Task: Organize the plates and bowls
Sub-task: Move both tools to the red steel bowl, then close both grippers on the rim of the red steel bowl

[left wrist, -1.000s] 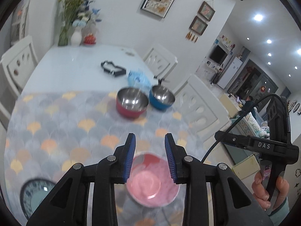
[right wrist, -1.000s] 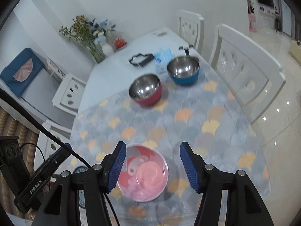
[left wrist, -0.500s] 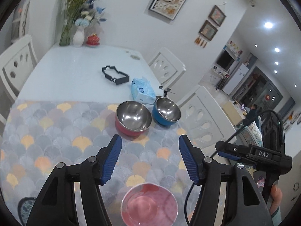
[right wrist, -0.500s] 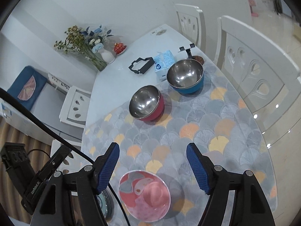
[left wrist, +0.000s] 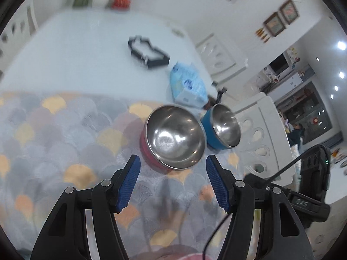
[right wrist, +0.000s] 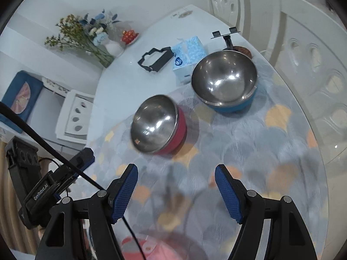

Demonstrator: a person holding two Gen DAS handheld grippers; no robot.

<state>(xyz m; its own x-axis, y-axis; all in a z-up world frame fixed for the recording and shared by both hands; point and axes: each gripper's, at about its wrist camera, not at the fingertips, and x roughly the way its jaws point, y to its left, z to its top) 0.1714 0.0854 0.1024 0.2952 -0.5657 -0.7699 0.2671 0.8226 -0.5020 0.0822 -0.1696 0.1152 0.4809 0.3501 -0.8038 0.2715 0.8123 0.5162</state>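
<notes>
Table [right wrist: 121,80] surface, white and glossy, carries a placemat [right wrist: 271,143] patterned with grey, orange and yellow scallops (its far edge ends just behind the bowls). On that mat stands the blue bowl [right wrist: 225,80], steel-lined, and the red bowl [right wrist: 158,125], also steel-lined, sits just beside the blue bowl toward the table's open white end; the two are near each other but apart in the right wrist view. In the left wrist view the red bowl [left wrist: 173,136] lies ahead of the fingers with the blue bowl [left wrist: 223,127] close behind it toward the white chair [left wrist: 260,134].

A pink plate [right wrist: 147,247] shows only as a sliver at the lower edge, on the near side of the red bowl and under the right gripper. Behind the blue bowl lie a blue tissue pack [right wrist: 188,54], a black frame-shaped object [right wrist: 156,58] beside it, and farther still a vase of flowers [right wrist: 86,34].

The left gripper [left wrist: 173,179] is held above the mat, tilted down toward the red bowl, its blue-padded fingers [left wrist: 128,184] spread wide with nothing between them. The right gripper [right wrist: 175,188] is posed likewise, angled down over the mat short of both bowls, fingers [right wrist: 227,195] wide apart and holding nothing.
</notes>
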